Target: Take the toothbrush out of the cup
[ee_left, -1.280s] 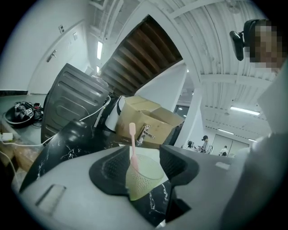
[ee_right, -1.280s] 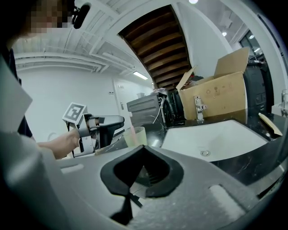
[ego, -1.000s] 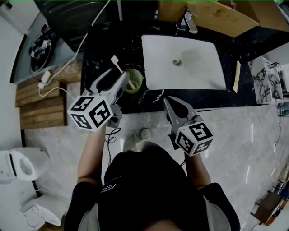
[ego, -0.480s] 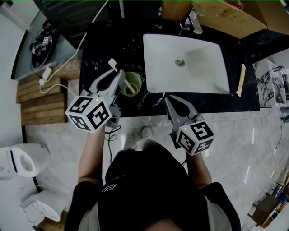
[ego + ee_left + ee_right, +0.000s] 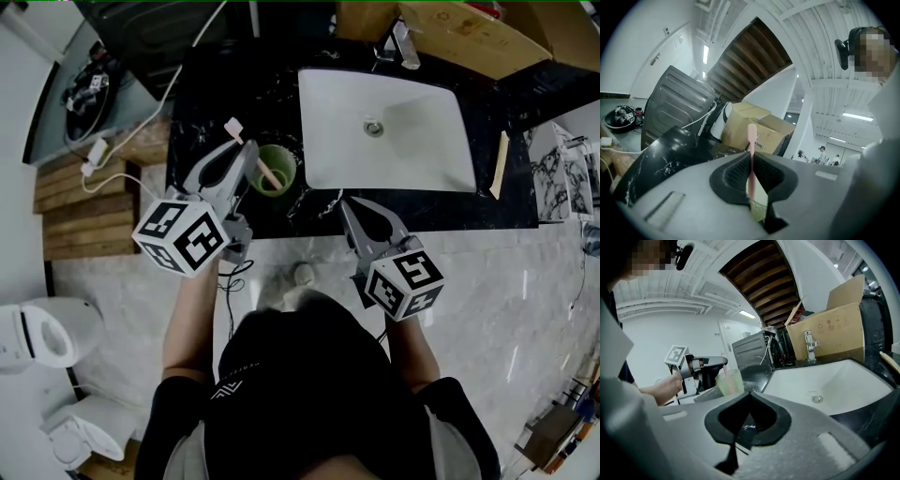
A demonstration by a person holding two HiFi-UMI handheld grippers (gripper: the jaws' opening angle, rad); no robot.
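A pink toothbrush (image 5: 236,130) leans up and to the left out of a green cup (image 5: 284,178) on the black marble counter (image 5: 208,94), left of the sink. My left gripper (image 5: 246,152) is level beside the cup and its jaws are closing on the brush. In the left gripper view the pads press the pink shaft (image 5: 752,140) from both sides, with the pale cup (image 5: 759,207) below. My right gripper (image 5: 349,206) hangs at the counter's front edge, shut with nothing in it. Its own view shows the cup (image 5: 730,382) and the left gripper (image 5: 712,363) further left.
The white sink (image 5: 441,141) with its faucet (image 5: 403,45) lies right of the cup. Cardboard boxes (image 5: 469,37) stand behind it. A wooden bench (image 5: 80,211) with a cable and a toilet (image 5: 37,342) are on the floor at left.
The left gripper's jaws went from wide apart to pinched on the toothbrush shaft. Both hands stayed about where they were.
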